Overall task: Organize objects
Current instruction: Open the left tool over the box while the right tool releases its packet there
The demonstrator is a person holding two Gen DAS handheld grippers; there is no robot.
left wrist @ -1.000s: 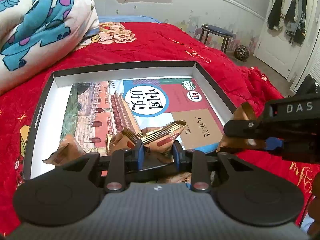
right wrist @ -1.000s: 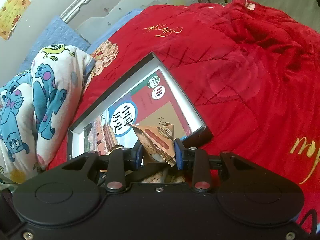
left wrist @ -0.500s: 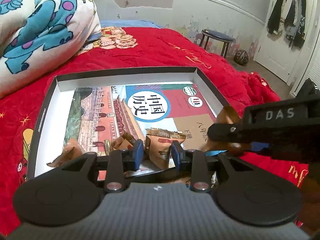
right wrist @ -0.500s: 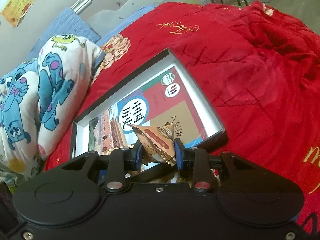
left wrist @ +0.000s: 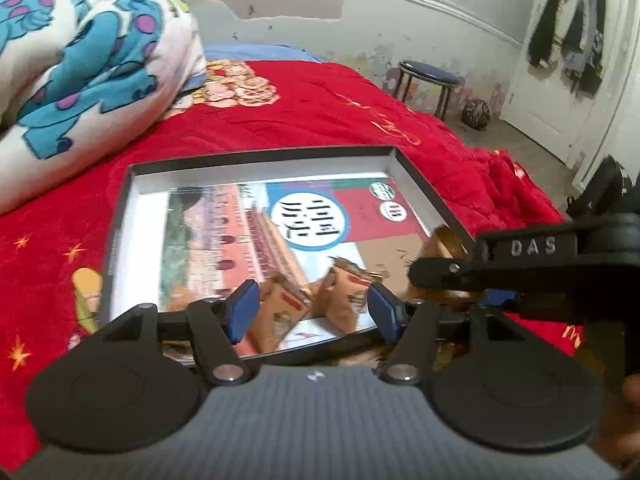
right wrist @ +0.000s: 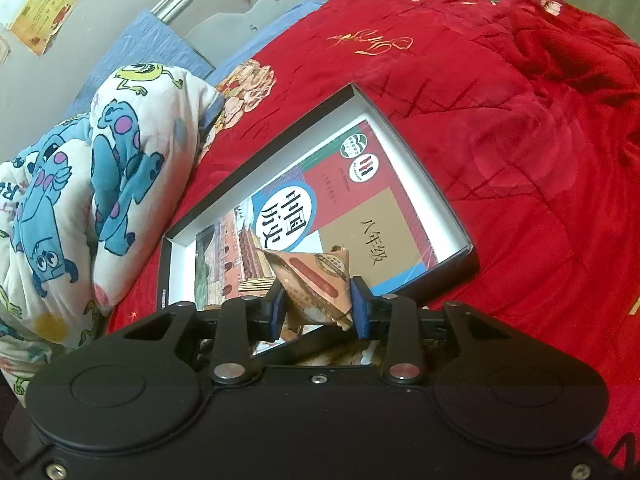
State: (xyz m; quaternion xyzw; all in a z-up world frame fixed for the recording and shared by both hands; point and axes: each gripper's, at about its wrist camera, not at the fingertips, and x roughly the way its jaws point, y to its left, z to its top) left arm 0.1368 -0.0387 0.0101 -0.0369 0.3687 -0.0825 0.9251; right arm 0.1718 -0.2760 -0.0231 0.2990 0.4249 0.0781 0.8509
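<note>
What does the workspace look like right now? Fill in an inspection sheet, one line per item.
Surface: red bedspread, rumpled.
Job's things: shallow box lying on it, book flat inside; two snack packets loose in the box near its front edge.
Clutter: cartoon-print quilt bunched beside the box.
Grippers: left gripper opening, pads clear of the packets; right gripper shut on another snack packet, over the box.
Cables: nothing seen.
Surroundings: stool, ball, clothes on door.

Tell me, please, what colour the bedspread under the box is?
Red bedspread, clearest in the right wrist view.
</note>
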